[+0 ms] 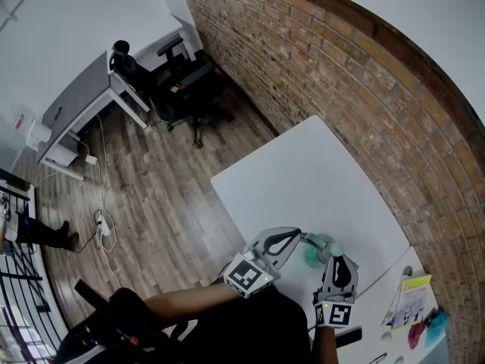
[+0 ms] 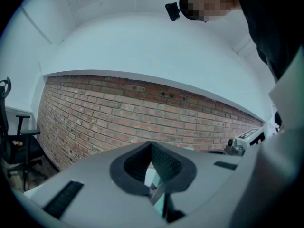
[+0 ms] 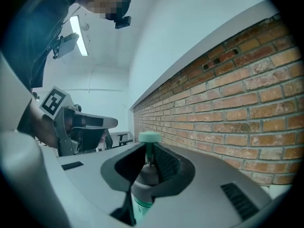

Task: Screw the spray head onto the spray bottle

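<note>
My right claw (image 3: 149,161) pinches the spray bottle (image 3: 139,206) by its grey neck, low in the middle. The spray head (image 3: 149,137) sits on top already. My left claw (image 2: 152,165) is pressed together nearby. Tightening may be left.

The spray head (image 3: 151,137), a mint-green cap on a thin stem with a grey collar, stands upright atop the pale teal spray bottle (image 3: 141,207), above the table's (image 1: 303,180) near edge.
</note>
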Motion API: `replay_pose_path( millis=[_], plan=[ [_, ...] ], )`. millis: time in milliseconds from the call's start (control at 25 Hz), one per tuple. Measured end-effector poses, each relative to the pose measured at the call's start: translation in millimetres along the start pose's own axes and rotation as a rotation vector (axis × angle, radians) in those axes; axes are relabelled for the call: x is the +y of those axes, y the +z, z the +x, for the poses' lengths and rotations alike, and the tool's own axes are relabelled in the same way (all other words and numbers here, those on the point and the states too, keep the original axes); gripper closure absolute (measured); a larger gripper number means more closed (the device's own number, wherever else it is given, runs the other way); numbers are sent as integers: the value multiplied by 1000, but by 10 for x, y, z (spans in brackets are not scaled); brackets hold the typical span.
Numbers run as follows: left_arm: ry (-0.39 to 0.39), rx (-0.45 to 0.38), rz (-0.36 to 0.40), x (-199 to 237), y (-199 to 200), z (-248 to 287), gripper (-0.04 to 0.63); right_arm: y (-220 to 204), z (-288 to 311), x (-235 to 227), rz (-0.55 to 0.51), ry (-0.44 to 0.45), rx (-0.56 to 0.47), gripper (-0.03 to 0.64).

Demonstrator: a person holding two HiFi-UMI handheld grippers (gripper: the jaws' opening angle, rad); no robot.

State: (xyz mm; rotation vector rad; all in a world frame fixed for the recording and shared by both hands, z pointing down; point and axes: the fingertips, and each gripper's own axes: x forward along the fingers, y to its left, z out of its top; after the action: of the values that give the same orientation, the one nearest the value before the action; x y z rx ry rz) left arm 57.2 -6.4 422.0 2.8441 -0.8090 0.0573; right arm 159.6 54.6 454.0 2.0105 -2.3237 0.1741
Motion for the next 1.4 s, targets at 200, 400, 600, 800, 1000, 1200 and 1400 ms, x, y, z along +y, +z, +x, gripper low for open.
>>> replay_pose_path(
  millis=[200, 400, 600, 800, 1000, 1200, 1400],
  plan=[
    [14, -7, -35, -7, 42, 2, 594, -32, -49, -8, 3, -3, -12, 561],
    [-13, 15, 24, -22, -72, -5, 594, -68, -89, 8, -10, -24, -41, 561],
    [-12, 14, 35, -22, -71, -7, 594, -174, -132, -36, 18, -59, -17, 595],
    [12, 10, -24, -14, -2, -1, 594, -185, -163, -84, 25, -70, -16, 595],
    [6, 13, -22, -33, -13, 9, 594, -108, -161, -112, 26, -74, -32, 595],
    [0, 14, -15, -38, -36, 17, 594, -107, -161, -111, 12, -65, -32, 595],
    [-17, 18, 21, -39, -70, 27, 594, -121, -177, -129, 12, -71, -26, 595]
  ],
)
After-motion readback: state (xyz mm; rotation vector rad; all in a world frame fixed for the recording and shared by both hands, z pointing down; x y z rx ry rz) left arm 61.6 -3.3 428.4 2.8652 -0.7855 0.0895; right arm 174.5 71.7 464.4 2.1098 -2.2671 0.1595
